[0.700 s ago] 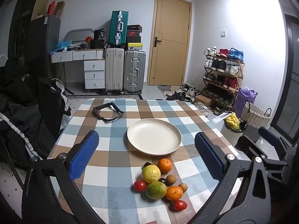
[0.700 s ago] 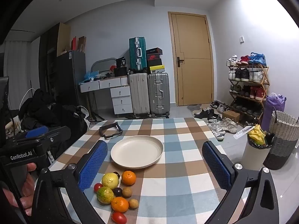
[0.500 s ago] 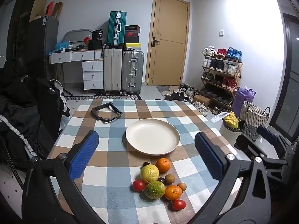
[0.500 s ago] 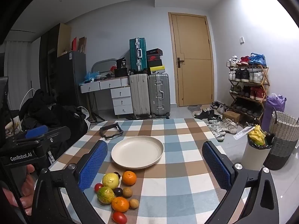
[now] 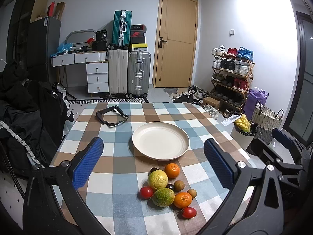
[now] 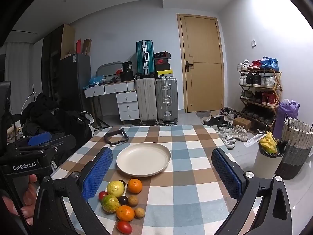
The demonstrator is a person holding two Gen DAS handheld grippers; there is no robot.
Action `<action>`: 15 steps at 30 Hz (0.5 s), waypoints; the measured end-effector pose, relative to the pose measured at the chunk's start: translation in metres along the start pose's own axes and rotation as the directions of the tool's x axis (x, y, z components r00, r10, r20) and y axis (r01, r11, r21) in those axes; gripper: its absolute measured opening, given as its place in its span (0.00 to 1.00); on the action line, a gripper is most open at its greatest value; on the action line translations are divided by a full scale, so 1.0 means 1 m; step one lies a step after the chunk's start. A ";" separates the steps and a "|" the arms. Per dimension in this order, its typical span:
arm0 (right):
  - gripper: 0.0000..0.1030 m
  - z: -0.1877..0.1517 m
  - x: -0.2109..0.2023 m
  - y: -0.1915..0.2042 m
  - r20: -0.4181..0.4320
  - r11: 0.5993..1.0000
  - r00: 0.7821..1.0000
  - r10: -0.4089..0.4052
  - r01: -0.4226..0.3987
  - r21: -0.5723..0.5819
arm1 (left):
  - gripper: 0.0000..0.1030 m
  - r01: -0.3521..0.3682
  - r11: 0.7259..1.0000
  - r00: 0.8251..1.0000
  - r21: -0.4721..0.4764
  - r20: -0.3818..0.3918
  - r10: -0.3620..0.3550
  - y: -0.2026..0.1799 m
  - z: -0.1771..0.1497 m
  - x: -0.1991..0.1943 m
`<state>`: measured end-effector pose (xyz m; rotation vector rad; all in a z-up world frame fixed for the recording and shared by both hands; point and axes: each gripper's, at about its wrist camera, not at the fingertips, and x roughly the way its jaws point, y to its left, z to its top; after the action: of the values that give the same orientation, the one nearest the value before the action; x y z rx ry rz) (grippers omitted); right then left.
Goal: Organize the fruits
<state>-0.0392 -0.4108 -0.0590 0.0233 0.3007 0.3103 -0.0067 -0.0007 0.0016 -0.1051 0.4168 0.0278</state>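
Observation:
A cluster of fruit lies on the checked tablecloth: a yellow citrus [image 5: 157, 179], a green citrus [image 5: 163, 197], two oranges [image 5: 172, 170] [image 5: 183, 200], two red tomatoes [image 5: 146, 192] [image 5: 189, 212] and small brown and dark fruits. An empty cream plate [image 5: 160, 141] sits just behind them. It also shows in the right wrist view [image 6: 143, 159], with the fruit cluster [image 6: 121, 199] at lower left. My left gripper [image 5: 154, 165] is open and empty above the fruit. My right gripper [image 6: 161, 173] is open and empty, right of the fruit.
A black strap-like frame [image 5: 111, 115] lies at the table's far left. Black jackets on chairs [image 5: 25, 117] crowd the left edge. Suitcases [image 5: 129, 72], a shoe rack [image 5: 231, 78] and a bin and basket [image 5: 254, 125] stand beyond the table.
Both views shifted only slightly; the left gripper drifted a little, so the plate and fruit sit marginally further left and higher. Nothing was grasped.

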 end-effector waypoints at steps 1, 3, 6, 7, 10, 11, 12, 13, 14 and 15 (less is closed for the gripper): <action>1.00 0.000 0.000 0.000 0.000 1.000 1.000 0.000 0.000 -0.001 | 0.99 -0.003 1.000 1.000 0.001 0.001 0.003 0.000 0.000 0.000; 1.00 0.000 0.000 0.000 0.000 1.000 1.000 -0.001 0.001 -0.002 | 0.99 -0.006 1.000 1.000 0.004 0.004 0.006 0.000 0.000 -0.001; 1.00 -0.001 0.000 0.000 0.001 1.000 1.000 0.000 0.000 -0.002 | 0.99 -0.011 1.000 1.000 0.009 0.009 0.011 0.003 -0.002 0.000; 1.00 -0.001 0.000 0.000 0.001 1.000 1.000 0.001 -0.001 -0.002 | 0.99 -0.010 1.000 1.000 0.011 0.009 0.010 0.004 -0.003 0.000; 1.00 -0.001 -0.001 0.000 0.001 1.000 1.000 0.000 0.000 -0.002 | 0.99 -0.012 1.000 1.000 0.011 0.008 0.012 0.001 -0.003 0.000; 1.00 -0.001 0.000 0.000 0.001 1.000 1.000 0.000 0.000 -0.001 | 0.99 -0.012 1.000 1.000 0.012 0.007 0.012 0.000 -0.003 0.000; 1.00 -0.001 0.000 0.000 0.001 1.000 1.000 0.000 0.000 -0.001 | 0.99 -0.011 1.000 1.000 0.013 0.004 0.011 0.000 -0.004 -0.001; 1.00 -0.001 0.000 0.000 0.000 1.000 1.000 0.000 0.000 -0.002 | 0.99 -0.010 1.000 1.000 0.013 0.003 0.010 0.000 -0.005 -0.001; 1.00 -0.001 0.000 0.000 0.000 1.000 1.000 0.001 -0.001 -0.002 | 0.99 -0.011 1.000 1.000 0.014 0.002 0.011 -0.001 -0.005 -0.001; 1.00 -0.001 0.000 0.000 0.000 1.000 1.000 0.002 -0.002 -0.003 | 0.99 -0.010 1.000 1.000 0.014 0.003 0.010 -0.001 -0.006 -0.001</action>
<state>-0.0399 -0.4107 -0.0599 0.0207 0.3002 0.3122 -0.0094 -0.0019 -0.0032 -0.0890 0.4145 0.0350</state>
